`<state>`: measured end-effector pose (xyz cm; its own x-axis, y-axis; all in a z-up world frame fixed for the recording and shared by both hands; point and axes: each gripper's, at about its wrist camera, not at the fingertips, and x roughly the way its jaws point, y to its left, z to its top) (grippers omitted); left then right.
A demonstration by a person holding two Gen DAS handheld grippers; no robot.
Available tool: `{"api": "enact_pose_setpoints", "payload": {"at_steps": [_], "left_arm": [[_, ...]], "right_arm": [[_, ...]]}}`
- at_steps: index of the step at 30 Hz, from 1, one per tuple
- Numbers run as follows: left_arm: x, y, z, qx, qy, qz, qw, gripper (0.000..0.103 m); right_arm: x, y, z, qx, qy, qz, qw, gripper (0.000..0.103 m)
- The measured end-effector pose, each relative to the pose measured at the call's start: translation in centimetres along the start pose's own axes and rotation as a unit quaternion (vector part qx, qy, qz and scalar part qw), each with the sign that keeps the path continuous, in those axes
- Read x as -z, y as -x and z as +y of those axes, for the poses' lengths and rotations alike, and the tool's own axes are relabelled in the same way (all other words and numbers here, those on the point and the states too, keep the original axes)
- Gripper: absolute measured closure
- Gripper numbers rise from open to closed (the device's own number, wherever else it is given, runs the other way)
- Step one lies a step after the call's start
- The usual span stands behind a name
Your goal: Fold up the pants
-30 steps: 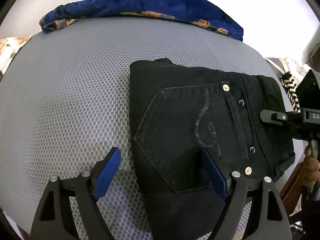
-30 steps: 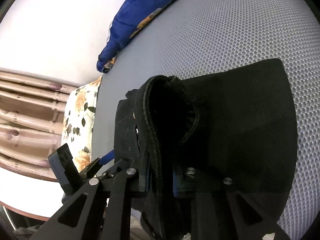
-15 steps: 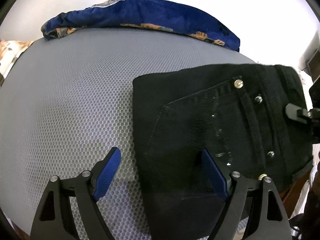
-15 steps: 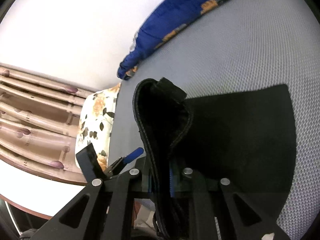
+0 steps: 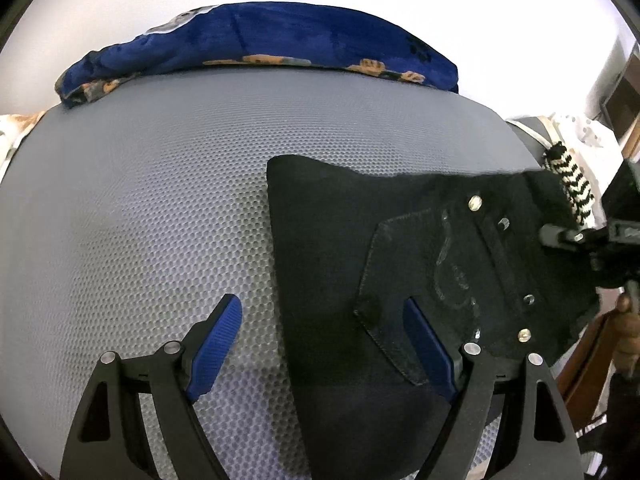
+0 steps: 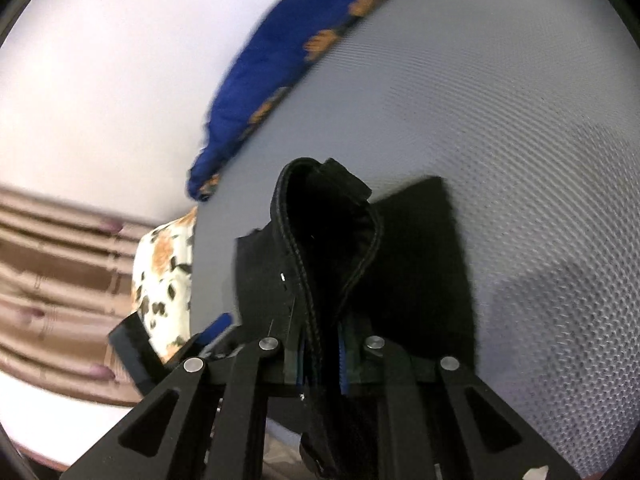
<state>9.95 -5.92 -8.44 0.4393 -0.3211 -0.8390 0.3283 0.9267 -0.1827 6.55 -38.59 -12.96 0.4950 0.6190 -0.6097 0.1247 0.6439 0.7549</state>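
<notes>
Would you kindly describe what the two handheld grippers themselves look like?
Both the left gripper and the right gripper have matte black skeletal frames with triangular cutouts and silver round screw heads. Their fingers carry ribbed blue pads. No cables or markings show.

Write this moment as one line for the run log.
left hand-held gripper: open, over pants edge | right hand-held gripper: shut on waistband | black pants: folded, on grey mesh surface

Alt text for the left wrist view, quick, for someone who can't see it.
Black pants lie folded on a grey mesh surface, back pocket up, their right end held by the right gripper. The left gripper is open, one finger over the pants. A blue blanket lies beyond.
</notes>
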Motion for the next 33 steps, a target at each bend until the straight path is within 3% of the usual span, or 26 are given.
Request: {"api": "enact_pose_setpoints", "payload": {"at_steps": [5, 7, 9, 14, 20, 25, 33], "left_arm": [[0.1, -1.5, -0.4, -0.002, -0.004, 0.016, 0.9999, 0.02], [0.5, -2.7, -0.7, -0.002, -0.011, 0.035, 0.9993, 0.02], [0.8, -3.4, -1.0, 0.001, -0.016, 0.038, 0.9991, 0.02], [1.1, -3.5, -1.6, 0.01, -0.016, 0.04, 0.999, 0.02], [2.5, -2.0, -3.0, 0.012, -0.05, 0.039, 0.9979, 0.02], [3.2, -0.8, -3.2, 0.014, -0.054, 0.035, 0.9978, 0.02], [3.3, 3.0, -3.9, 0.052, -0.068, -0.015, 0.9962, 0.02]], "right_arm": [[0.1, -1.8, -3.0, 0.048, -0.002, 0.004, 0.999, 0.09], [0.1, -2.1, -2.9, 0.051, -0.005, 0.005, 0.999, 0.08], [0.1, -2.1, -2.6, 0.066, 0.004, 0.006, 0.998, 0.077], [0.8, -0.1, -2.4, 0.08, 0.01, 0.003, 0.997, 0.075], [3.0, 2.7, -2.0, 0.084, 0.007, 0.003, 0.996, 0.075], [5.1, 3.1, -0.8, 0.111, 0.036, 0.012, 0.993, 0.091], [6.8, 3.5, 0.0, 0.154, 0.067, 0.008, 0.986, 0.093]]}}
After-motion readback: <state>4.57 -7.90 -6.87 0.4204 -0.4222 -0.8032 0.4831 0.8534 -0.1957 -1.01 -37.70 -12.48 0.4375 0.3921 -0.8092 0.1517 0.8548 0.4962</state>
